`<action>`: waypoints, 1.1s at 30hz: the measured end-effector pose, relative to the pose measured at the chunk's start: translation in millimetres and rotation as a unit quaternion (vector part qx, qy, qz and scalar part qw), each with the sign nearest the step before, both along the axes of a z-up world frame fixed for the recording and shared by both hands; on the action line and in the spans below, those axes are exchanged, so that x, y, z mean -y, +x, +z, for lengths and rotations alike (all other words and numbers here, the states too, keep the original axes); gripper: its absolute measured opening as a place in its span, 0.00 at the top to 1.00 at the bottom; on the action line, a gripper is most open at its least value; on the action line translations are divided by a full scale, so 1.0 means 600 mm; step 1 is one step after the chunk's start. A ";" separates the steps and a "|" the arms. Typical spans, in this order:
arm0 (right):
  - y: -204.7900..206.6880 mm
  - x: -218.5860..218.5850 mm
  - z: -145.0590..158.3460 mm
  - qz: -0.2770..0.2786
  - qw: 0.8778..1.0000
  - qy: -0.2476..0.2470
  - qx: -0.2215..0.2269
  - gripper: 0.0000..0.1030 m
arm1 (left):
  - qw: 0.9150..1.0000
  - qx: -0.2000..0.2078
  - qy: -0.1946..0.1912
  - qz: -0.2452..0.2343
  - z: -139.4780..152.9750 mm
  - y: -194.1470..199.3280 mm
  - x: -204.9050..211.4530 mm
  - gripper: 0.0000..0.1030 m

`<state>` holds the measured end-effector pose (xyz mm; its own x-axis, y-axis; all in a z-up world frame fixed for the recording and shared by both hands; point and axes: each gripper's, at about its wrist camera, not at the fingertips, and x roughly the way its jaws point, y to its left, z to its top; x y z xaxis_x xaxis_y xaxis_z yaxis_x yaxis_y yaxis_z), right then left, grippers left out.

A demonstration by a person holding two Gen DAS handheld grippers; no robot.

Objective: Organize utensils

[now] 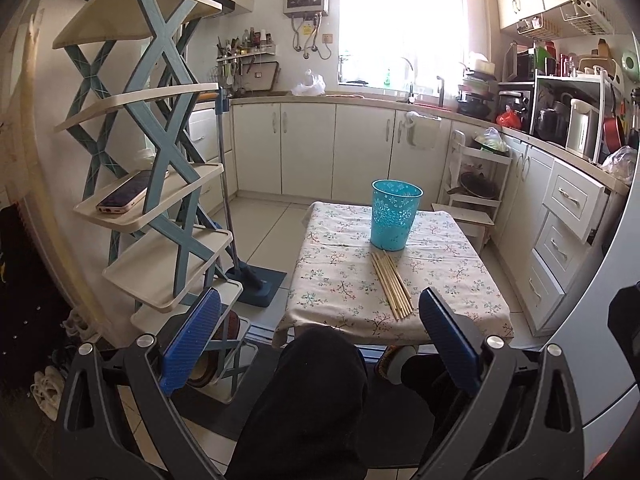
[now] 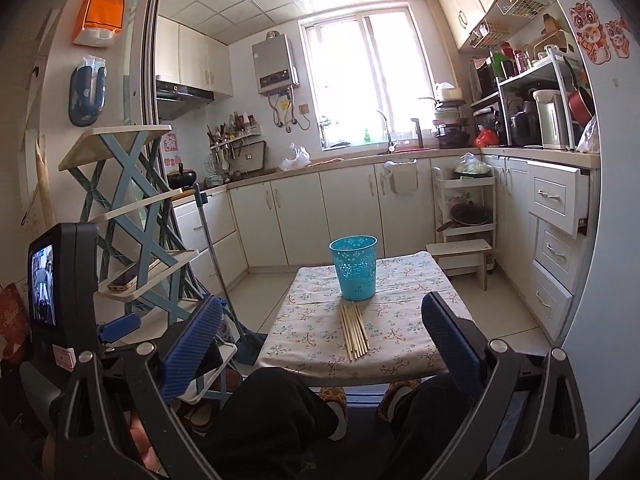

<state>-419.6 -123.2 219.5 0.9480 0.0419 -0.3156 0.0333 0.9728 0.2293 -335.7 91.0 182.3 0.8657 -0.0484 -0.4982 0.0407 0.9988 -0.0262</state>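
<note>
A turquoise perforated bin (image 1: 396, 216) is seen upright at frame centre on the floral-clothed table (image 1: 340, 280) — its inside cannot be seen. Chopsticks (image 1: 391, 285) lie bundled just below it. The left gripper (image 1: 320, 336) and right gripper (image 2: 324, 340) are held wide, empty — low in frame.

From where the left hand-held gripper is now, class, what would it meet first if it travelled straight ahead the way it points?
Probably the bundle of pale wooden chopsticks on the floral-cloth table, with the turquoise perforated plastic bin just behind. The open left hand-held gripper frames them, though depth is uncertain.
</note>
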 end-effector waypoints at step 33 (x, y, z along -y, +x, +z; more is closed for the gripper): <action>0.001 -0.012 -0.009 0.012 1.000 0.008 -0.008 0.07 | 1.000 -0.010 0.010 0.004 0.001 0.004 0.001 0.08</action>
<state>-418.9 -115.8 213.9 0.9412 0.0703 -0.3306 0.0133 0.9697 0.2441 -333.2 90.6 182.8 0.8555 -0.0304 -0.5170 0.0317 0.9995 -0.0063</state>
